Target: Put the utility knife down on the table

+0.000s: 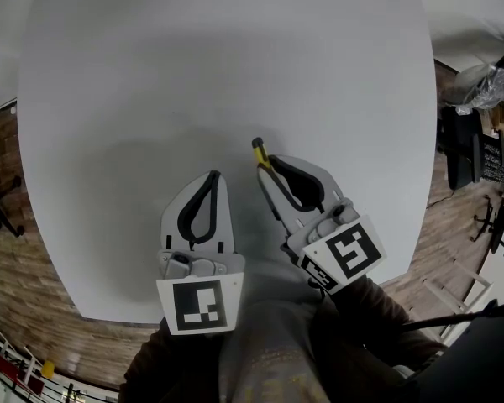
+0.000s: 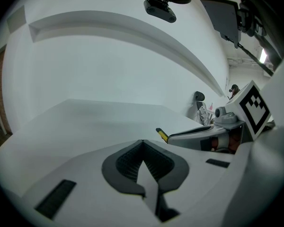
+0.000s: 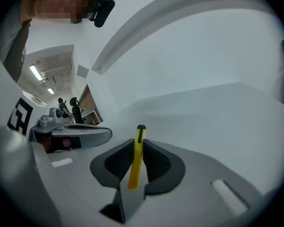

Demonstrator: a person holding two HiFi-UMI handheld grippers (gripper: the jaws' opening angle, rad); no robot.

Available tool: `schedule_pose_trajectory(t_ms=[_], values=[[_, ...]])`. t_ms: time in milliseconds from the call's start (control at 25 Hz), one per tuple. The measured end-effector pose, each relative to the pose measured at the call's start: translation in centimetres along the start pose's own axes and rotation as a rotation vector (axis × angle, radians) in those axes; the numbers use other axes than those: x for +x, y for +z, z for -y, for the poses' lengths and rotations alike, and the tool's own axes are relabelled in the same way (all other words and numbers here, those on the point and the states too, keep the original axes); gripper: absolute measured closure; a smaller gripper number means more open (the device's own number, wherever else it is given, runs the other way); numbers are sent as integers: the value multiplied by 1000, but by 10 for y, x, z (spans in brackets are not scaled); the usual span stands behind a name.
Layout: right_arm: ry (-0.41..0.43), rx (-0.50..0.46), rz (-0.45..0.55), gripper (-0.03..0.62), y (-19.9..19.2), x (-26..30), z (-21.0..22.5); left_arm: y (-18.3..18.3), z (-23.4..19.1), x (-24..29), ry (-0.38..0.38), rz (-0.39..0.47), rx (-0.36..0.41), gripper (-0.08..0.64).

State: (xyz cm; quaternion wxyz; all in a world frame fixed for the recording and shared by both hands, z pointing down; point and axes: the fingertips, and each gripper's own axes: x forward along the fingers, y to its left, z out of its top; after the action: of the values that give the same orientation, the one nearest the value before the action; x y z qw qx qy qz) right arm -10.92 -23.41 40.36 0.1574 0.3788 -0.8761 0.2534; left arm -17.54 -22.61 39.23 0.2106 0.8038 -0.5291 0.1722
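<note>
The utility knife (image 3: 136,161), yellow-bodied with a dark end, is clamped between the ribbed black pads of the right gripper (image 3: 137,148), whose jaws are closed narrowly on its flat sides. In the right gripper view it is seen edge-on, its dark end projecting a little past the jaw tips. In the head view the knife (image 1: 259,152) is observed over the white round table (image 1: 218,57), near the middle of the table's near half; whether it touches the surface cannot be determined. The right gripper (image 1: 267,164) is angled with its tips towards the table centre. The left gripper (image 1: 212,177) is held just beside it, to its left, pointing forward over the same table. In the left gripper view the left gripper (image 2: 142,144) is recorded with its pads brought together at the tips and nothing between them. The knife's end (image 2: 162,135) is visible there, to the right.
</note>
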Motion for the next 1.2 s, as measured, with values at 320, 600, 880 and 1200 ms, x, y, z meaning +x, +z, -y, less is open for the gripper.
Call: schedule_pose_trajectory(t_ms=[320, 600, 880, 1200], values=[[-1, 5, -13, 534, -4, 4, 1, -2, -3, 3, -1, -4, -12, 558], [0, 9, -24, 534, -9, 6, 3, -7, -3, 6, -4, -14, -15, 558], [-1, 13, -32, 534, -14, 7, 5, -10, -3, 8, -4, -19, -18, 558], [-5, 14, -39, 534, -17, 10, 5, -11, -3, 10, -11, -20, -14, 558]])
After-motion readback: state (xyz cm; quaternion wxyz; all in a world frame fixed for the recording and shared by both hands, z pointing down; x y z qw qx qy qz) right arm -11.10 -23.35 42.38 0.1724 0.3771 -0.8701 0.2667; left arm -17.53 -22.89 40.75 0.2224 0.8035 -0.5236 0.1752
